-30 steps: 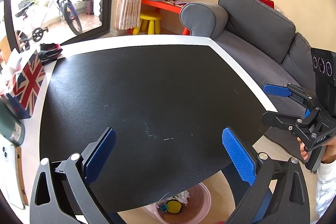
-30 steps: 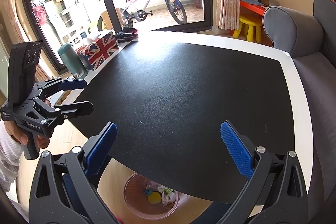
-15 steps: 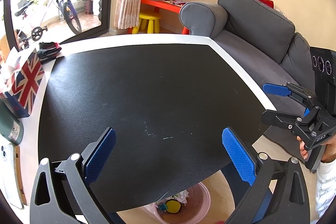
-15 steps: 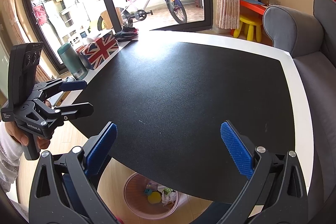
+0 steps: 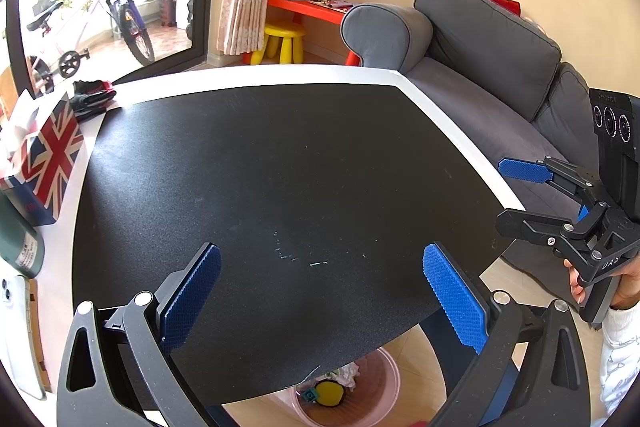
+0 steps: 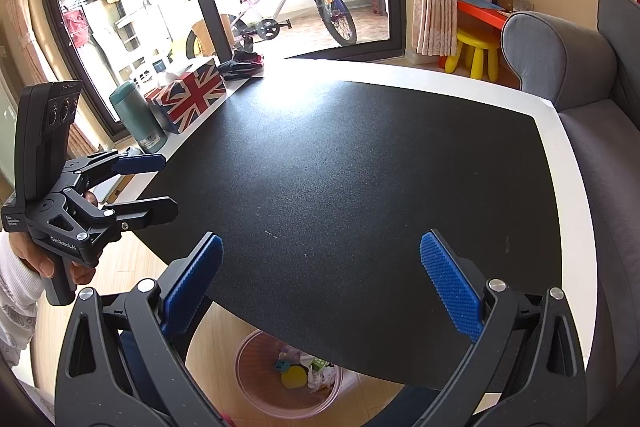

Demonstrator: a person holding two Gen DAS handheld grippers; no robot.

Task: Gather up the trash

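Trash (image 6: 298,373) sits in the pink bin (image 6: 248,379) on the floor, below the tabletop's near edge.

Left to right: flask (image 6: 138,117), flag box (image 6: 188,95) and gloves (image 6: 242,65) line the tabletop's (image 5: 436,115) left white border; its black mat (image 5: 280,187) runs bare to the sofa-side (image 5: 480,75) edge. Left tool (image 5: 320,291) and right tool (image 6: 320,283) hover with fingers apart, holding nothing. Since a second ago, hardly anything has shifted.

two tools (image 5: 322,291) (image 6: 320,287) (both spread), one bin (image 6: 256,387), one tissue box (image 6: 192,97), one flask (image 6: 138,117).
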